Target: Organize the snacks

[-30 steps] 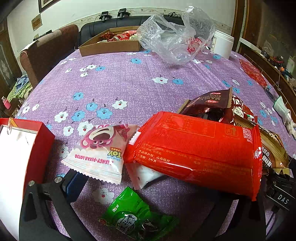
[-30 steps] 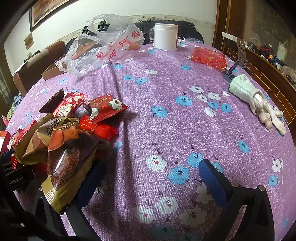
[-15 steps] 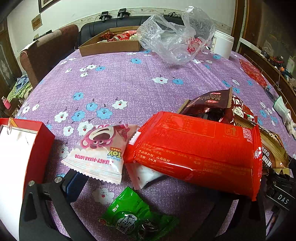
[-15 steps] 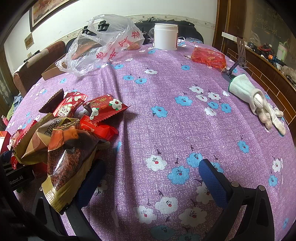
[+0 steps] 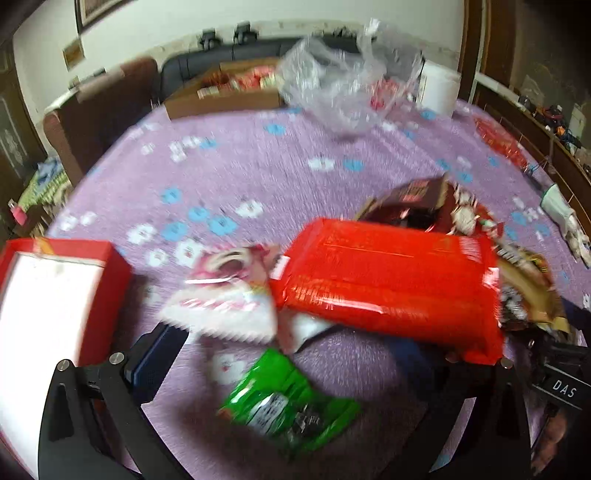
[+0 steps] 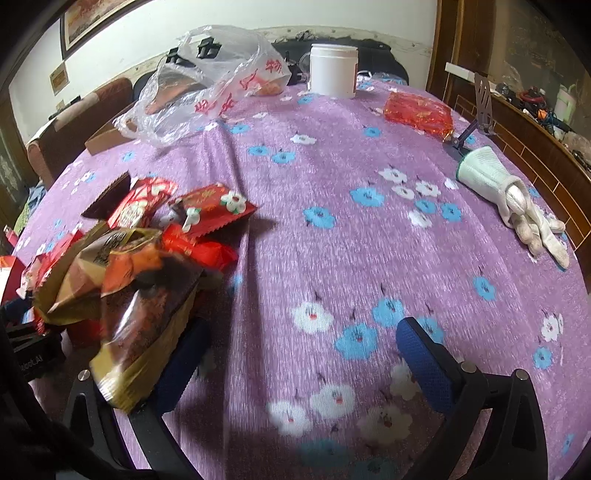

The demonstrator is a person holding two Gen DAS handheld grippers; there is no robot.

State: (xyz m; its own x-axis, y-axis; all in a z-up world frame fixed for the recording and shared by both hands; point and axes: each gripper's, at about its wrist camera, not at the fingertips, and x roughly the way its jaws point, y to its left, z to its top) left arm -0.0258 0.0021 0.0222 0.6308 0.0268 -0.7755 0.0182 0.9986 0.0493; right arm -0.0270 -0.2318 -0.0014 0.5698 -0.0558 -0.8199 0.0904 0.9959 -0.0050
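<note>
One red pack (image 5: 388,284) lengthwise L–R, green pack (image 5: 288,402) below

Snack heap (image 6: 136,258) beside wide-spread right tool (image 6: 299,354)

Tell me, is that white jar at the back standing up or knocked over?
Upright. The white jar stands on its base on the tablecloth, its flat top level.

White wall (image 6: 155,33), framed picture (image 6: 92,22), brown armchair (image 5: 103,110), dark sofa (image 5: 229,55), wooden sideboard (image 6: 535,122).
</note>
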